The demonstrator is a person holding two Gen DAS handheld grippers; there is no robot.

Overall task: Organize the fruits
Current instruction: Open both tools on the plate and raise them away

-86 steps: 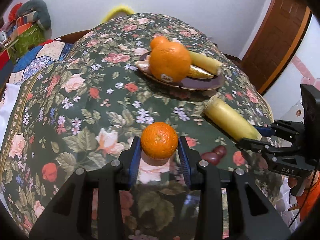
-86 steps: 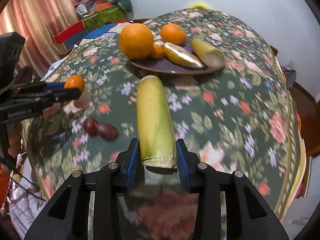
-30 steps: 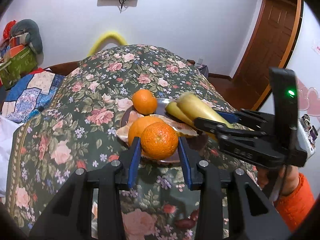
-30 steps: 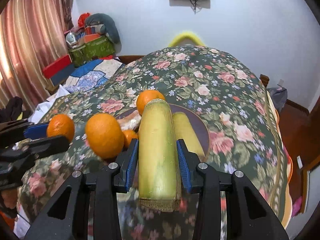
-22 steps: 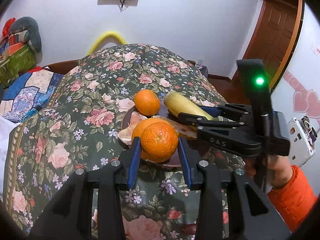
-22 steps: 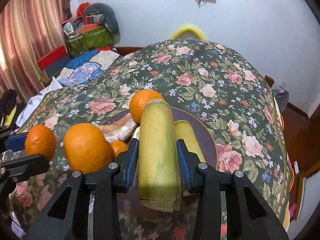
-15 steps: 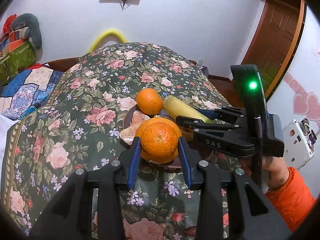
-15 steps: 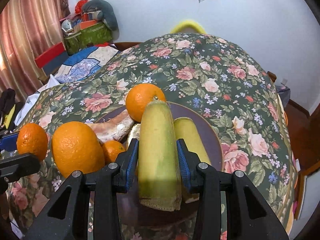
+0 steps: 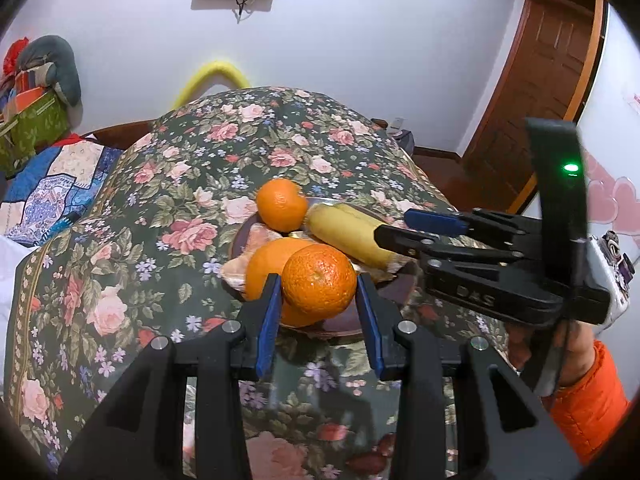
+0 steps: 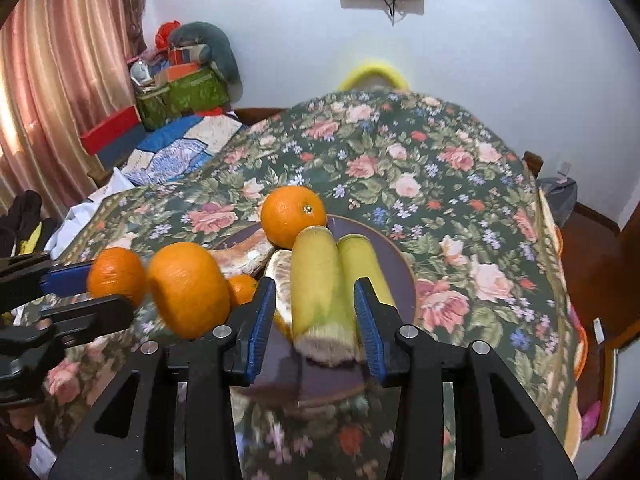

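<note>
On the left wrist view: left gripper point(image 9: 318, 314) is clamped on a small orange point(image 9: 319, 280), both blue pads against its sides, held above the near rim of the dark plate point(image 9: 344, 326). Plate sits on the floral tablecloth point(image 9: 172, 184) and carries a larger orange point(image 9: 268, 268), another orange point(image 9: 280, 204) at the far side, and peel. Right gripper point(image 9: 394, 226) reaches in from the right.

Right wrist view: right gripper point(image 10: 314, 330) jaws have just been opening; yellow-green stalk piece point(image 10: 318, 288) lies between them, left pad apart from it, right pad close beside. Second stalk piece point(image 10: 360, 260) touches it on the plate point(image 10: 404, 276).
</note>
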